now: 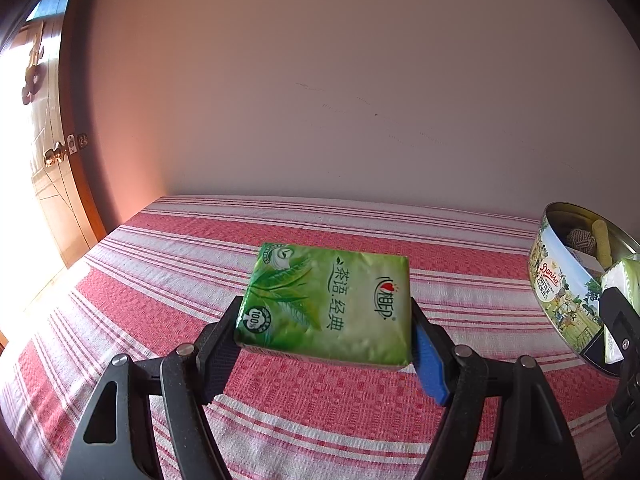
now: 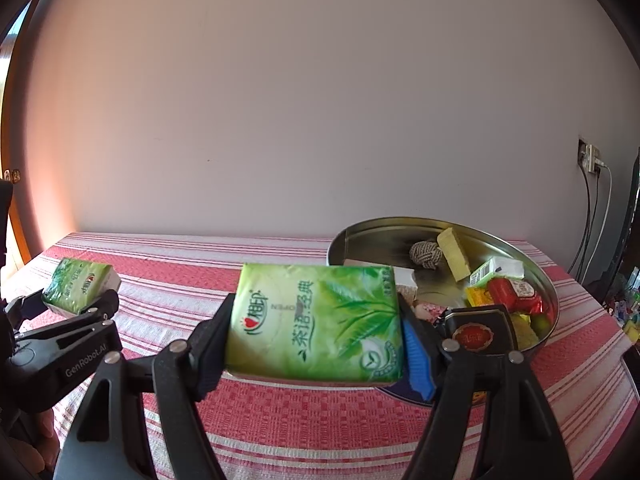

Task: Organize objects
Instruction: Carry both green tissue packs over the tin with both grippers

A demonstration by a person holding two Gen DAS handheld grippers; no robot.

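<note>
In the left wrist view, the left gripper [image 1: 325, 334] holds a green tissue pack [image 1: 328, 304] clamped flat between its two fingers, printed face up, raised above the red-and-white striped cloth [image 1: 160, 280] that covers the table. The cloth runs back to a plain wall [image 1: 320, 80], where its far edge meets the wall in a straight line; to the left it drops off near a wooden door [image 1: 52, 160] with a brass knob. The stretch of cloth ahead of the pack and to its left lies bare. At the right edge stands the round cookie tin [image 1: 560, 284], its rim well apart from the held pack, with the right gripper [image 1: 618, 320] and a second pack in front of it. In the right wrist view, the right gripper [image 2: 316, 332] grips its own green tissue pack [image 2: 316, 320] the same way, pressed on both short sides and held level above the cloth, overlapping the near rim of the open tin [image 2: 352, 236]. Inside the tin lie a knotted rope ball [image 2: 426, 254], a yellow block [image 2: 454, 254], and small wrapped items [image 2: 514, 292] crowded toward the right. The left gripper [image 2: 76, 300] sits far to the left, low over the cloth, its pack [image 2: 80, 284] angled away. Cables [image 2: 592, 216] hang from a wall socket beyond the table's right edge.
</note>
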